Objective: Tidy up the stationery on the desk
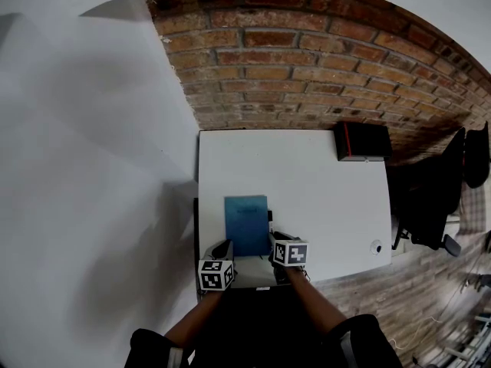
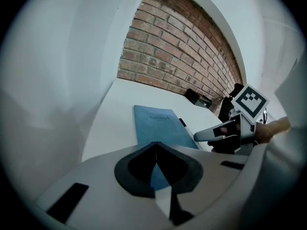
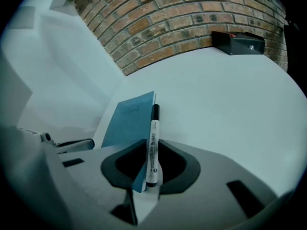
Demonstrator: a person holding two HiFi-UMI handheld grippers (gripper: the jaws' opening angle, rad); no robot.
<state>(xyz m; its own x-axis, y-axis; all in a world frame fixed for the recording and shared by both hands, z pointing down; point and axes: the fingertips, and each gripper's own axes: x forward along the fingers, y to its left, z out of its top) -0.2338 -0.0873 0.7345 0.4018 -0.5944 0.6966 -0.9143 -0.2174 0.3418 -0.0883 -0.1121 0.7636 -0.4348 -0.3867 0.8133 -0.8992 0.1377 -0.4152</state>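
Right tongs [image 3: 149, 145] clenching near end of white black-capped marker pen [image 3: 152, 138], lying along right edge of blue rectangular notebook [image 1: 246, 225] on white table [image 1: 322, 190], probably for lifting clear; left tongs [image 2: 156, 145] pressed together, empty, waiting over notebook's near edge.

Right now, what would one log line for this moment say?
left tool shut, at near left corner of notebook | right tool shut on marker beside notebook | black box at far corner of desk
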